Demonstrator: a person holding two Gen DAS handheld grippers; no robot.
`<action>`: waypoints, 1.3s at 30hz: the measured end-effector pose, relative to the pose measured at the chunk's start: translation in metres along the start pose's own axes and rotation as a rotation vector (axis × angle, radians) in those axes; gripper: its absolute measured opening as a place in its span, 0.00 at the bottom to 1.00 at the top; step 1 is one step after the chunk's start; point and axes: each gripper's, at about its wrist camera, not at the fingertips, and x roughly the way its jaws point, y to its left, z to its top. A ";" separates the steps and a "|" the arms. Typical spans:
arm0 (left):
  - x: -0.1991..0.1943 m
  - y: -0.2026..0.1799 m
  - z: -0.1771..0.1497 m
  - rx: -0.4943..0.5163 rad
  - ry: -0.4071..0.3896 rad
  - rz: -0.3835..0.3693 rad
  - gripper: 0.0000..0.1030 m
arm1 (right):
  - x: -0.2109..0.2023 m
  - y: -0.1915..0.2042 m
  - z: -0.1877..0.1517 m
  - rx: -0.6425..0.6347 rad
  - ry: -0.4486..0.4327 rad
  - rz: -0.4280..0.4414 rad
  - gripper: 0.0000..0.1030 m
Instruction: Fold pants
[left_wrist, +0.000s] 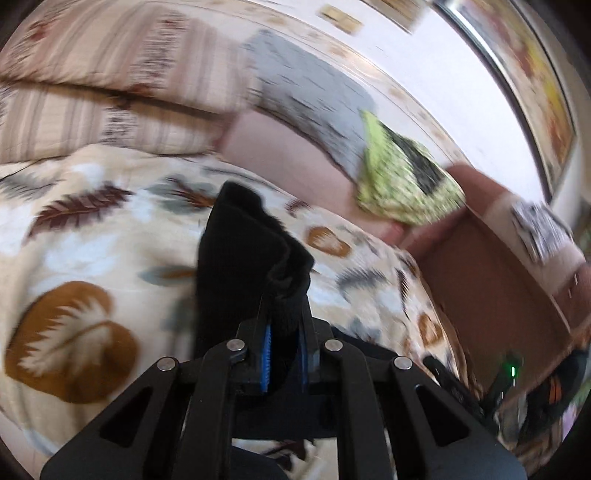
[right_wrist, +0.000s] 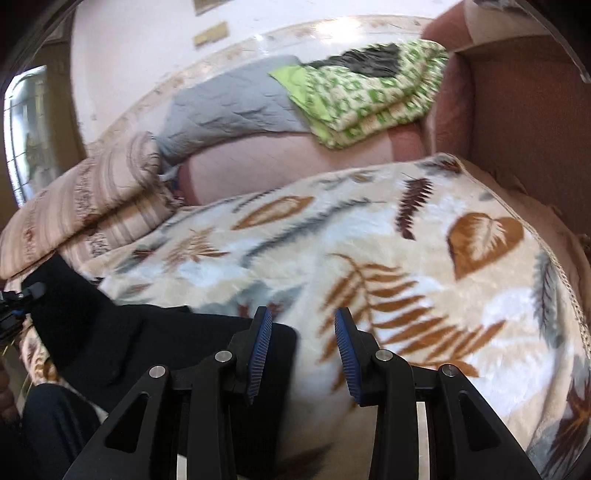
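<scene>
The black pants (left_wrist: 247, 254) lie on a cream blanket with a leaf print (left_wrist: 92, 240). My left gripper (left_wrist: 284, 317) is shut on a bunched part of the black cloth and holds it raised off the blanket. In the right wrist view the pants (right_wrist: 122, 332) stretch flat across the lower left of the blanket (right_wrist: 424, 277). My right gripper (right_wrist: 303, 332) is open and empty, with its left finger over the pants' end and its right finger over bare blanket. The left gripper shows at the far left edge of the right wrist view (right_wrist: 18, 299).
Striped pillows (right_wrist: 92, 210) lie at the head of the bed. A grey quilt (right_wrist: 229, 107) and a folded green patterned blanket (right_wrist: 369, 92) lie on the pink sheet beyond. A brown sofa side (right_wrist: 517, 122) stands at the right.
</scene>
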 end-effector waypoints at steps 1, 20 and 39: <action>0.002 -0.010 -0.004 0.026 0.012 -0.017 0.08 | 0.001 0.001 0.000 -0.002 0.010 0.008 0.36; 0.069 -0.132 -0.054 0.164 0.232 -0.199 0.08 | -0.010 -0.052 -0.001 0.179 0.023 -0.102 0.36; 0.111 -0.155 -0.108 0.171 0.404 -0.260 0.29 | -0.010 -0.062 -0.004 0.206 0.033 -0.123 0.36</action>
